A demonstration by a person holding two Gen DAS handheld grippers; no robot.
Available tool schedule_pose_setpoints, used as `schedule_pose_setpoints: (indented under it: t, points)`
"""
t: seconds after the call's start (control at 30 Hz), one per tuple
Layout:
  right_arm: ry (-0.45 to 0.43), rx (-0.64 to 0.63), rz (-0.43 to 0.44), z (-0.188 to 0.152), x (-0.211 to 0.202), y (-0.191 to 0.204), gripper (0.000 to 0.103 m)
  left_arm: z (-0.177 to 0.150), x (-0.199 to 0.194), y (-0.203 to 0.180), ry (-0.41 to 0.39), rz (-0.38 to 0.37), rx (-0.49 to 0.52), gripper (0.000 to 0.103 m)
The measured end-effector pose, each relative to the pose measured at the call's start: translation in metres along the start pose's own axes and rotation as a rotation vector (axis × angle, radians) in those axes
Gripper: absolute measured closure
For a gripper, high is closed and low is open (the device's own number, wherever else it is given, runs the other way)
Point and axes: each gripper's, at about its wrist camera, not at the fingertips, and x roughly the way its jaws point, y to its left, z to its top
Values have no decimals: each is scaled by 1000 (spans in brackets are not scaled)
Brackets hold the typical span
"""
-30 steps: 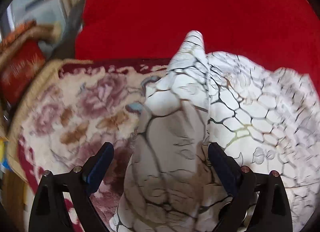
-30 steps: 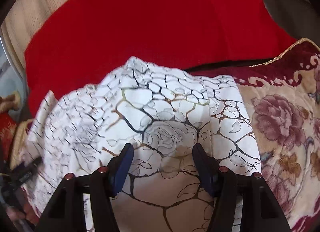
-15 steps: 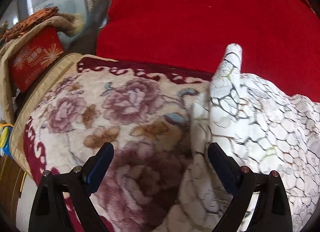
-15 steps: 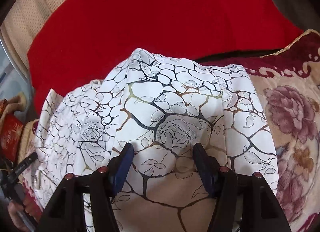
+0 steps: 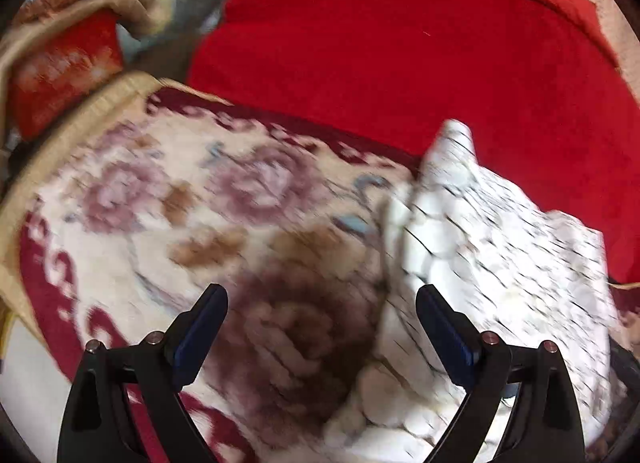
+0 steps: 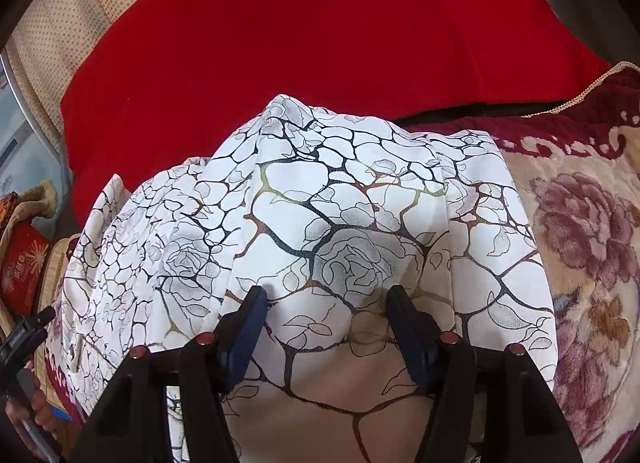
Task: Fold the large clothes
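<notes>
My right tongs [image 6: 326, 327] stood released directly over the white patterned garment [image 6: 320, 223], which lay heaped mid-frame on the floral blanket [image 6: 592, 247]; my left tongs [image 5: 322, 327], also released, saw it only at lower right, so I judged the right nearer.

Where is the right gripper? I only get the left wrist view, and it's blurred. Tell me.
Observer: The right gripper is over the white patterned garment. Its jaws are apart, with cloth lying between them unpinched.
Operator: Describe the cloth there.
Observer: It is bunched in long folds, humped highest in the middle.
Operator: Say where my left gripper shows from that side.
Observer: The left gripper is at the lower left corner, held in a hand, just off the garment's left edge.
</notes>
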Motion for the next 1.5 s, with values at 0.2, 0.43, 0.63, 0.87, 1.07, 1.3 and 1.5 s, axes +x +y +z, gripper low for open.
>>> schedule_pose_setpoints:
  t: [0.2, 0.43, 0.63, 0.87, 1.07, 1.3, 1.5]
  points:
    - [-7, -15, 0, -2, -2, -1, 37, -7, 16, -9, 120, -242, -47, 7]
    - [-2, -20, -3, 0, 0, 2, 37, 2, 53, -5, 178, -332, -178, 7]
    - [-4, -24, 0, 0, 1, 2, 36, 16, 74, -13, 206, -360, -184, 9]
    - [0, -25, 7, 0, 1, 1, 36, 20, 86, -38, 228, -397, -112, 57]
    - [-4, -24, 15, -1, 0, 0, 36, 19, 99, -48, 239, -381, -114, 30]
    - [-5, -25, 18, -1, -1, -1, 36, 17, 94, -60, 216, -427, -89, 74]
    - [-14, -17, 29, -2, -6, 0, 38, 22, 71, -71, 142, -451, -53, 82]
